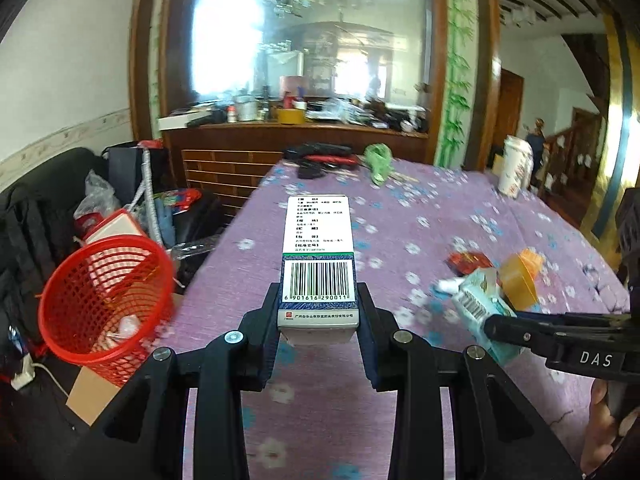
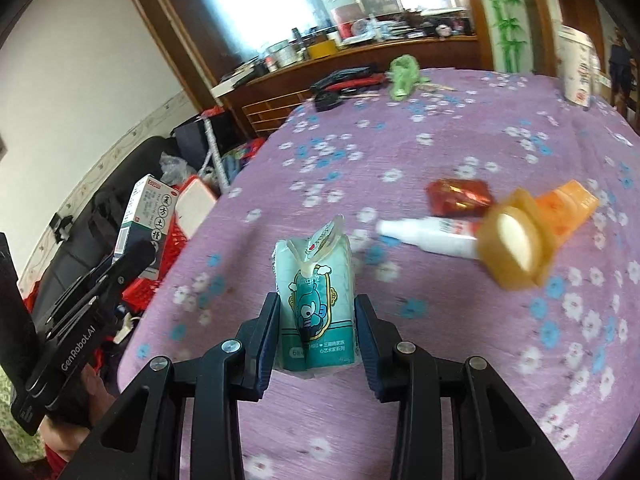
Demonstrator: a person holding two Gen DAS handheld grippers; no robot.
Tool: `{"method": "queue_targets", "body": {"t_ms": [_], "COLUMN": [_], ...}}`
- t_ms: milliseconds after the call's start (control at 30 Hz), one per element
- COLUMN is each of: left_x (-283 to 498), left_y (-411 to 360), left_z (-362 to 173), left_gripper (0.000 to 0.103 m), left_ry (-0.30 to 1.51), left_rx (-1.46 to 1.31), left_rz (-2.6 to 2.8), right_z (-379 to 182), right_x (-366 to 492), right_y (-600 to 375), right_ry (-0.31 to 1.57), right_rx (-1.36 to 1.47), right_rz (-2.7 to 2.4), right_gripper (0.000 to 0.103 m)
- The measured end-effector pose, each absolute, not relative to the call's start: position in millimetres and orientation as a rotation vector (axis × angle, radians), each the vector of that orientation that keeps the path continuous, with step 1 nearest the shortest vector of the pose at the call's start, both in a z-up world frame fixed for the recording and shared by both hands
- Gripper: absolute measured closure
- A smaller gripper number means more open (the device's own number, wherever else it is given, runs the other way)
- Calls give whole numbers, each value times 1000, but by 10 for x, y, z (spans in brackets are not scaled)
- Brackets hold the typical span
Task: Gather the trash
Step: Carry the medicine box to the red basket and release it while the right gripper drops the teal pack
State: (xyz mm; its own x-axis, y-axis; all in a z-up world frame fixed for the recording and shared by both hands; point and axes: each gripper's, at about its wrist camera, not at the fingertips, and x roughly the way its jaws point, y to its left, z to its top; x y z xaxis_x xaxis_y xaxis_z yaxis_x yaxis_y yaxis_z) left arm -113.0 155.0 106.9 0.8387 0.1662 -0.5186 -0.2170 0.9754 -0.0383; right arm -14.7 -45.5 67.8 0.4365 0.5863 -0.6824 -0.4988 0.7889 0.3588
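Where the left wrist view looks ahead, the left tool (image 1: 318, 312) pinches a stiff cardboard box (image 1: 318, 256) (barcode up) over the purple flowered surface (image 1: 400, 216), beside a red mesh basket (image 1: 108, 304). Only the right wrist view shows the right tool (image 2: 316, 328) squeezing a soft tissue pack (image 2: 316, 292).

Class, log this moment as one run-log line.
left gripper: shut on medicine box | right gripper: shut on tissue pack | red basket: beside table

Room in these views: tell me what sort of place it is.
Probably a lived-in home dining or living room: a table with a purple floral cloth, a cluttered wooden sideboard under a big mirror, a dark sofa.
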Motion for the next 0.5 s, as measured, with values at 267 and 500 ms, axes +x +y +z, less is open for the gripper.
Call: {"method": "queue_targets", "body": {"t_ms": [267, 500], "left_x": [-1368, -1558], "left_y": [2368, 3164], "left_z": [1180, 1106], "left_gripper": [70, 70], "left_ry": [497, 494], "left_rx": [-195, -279], "left_rz": [341, 475], "right_z": [955, 1090], "right_x": [-201, -183], "right_y": [394, 1224], "right_ry": [866, 877], "right_rx": [5, -32], "right_rz": [803, 922], "right_gripper": [63, 63]}}
